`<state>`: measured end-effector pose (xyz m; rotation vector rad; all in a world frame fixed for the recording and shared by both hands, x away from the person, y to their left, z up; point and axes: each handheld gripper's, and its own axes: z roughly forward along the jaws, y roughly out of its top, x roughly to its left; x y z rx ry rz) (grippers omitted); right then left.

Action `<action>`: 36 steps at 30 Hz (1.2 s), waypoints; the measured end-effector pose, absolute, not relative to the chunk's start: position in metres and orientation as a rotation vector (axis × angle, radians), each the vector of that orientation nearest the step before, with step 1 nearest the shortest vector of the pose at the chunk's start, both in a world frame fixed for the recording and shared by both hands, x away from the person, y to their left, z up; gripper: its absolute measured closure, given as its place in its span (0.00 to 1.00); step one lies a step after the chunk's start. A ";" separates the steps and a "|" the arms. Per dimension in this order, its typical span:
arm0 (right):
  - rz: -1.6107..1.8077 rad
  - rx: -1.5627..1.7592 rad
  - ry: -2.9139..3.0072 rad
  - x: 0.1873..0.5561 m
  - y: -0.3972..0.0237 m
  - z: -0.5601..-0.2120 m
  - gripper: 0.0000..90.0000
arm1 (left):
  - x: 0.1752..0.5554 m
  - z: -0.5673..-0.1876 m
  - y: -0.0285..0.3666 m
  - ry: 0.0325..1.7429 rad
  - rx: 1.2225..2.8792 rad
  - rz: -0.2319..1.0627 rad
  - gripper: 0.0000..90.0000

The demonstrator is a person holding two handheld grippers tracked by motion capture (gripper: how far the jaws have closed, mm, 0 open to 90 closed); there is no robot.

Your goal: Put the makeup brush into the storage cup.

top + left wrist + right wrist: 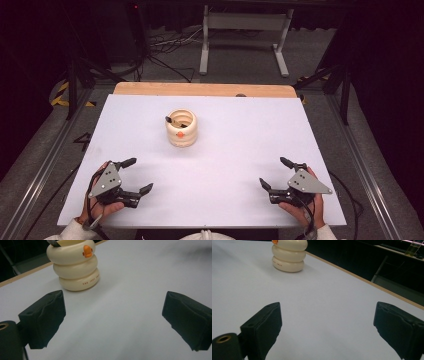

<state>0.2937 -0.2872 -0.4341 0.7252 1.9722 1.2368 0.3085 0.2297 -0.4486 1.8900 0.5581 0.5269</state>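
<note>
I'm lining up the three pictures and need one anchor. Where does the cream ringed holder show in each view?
High view: the cream ringed holder stands upright at the table's middle, toward the far edge, apart from both tongs.
Left gripper view: upper left, beyond the left jaw.
Right gripper view: top, left of centre, its top cut off by the frame.
Shared landmark: the table's wooden far edge, which runs behind the holder.

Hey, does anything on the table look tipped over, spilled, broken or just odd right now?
Nothing stands out. The cream ringed holder stands upright on the white table, with a dark item leaning inside against its rim. No spill or damage shows. The left gripper and right gripper rest open near the front edge, well apart from the holder.
</note>
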 end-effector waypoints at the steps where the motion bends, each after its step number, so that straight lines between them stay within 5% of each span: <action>1: 1.236 0.725 1.973 0.294 -0.287 -0.434 0.10 | 0.308 -0.449 0.230 0.559 1.889 0.516 0.06; 36: 1.223 0.716 1.973 0.291 -0.285 -0.434 0.10 | 0.307 -0.448 0.222 0.546 1.888 0.513 0.08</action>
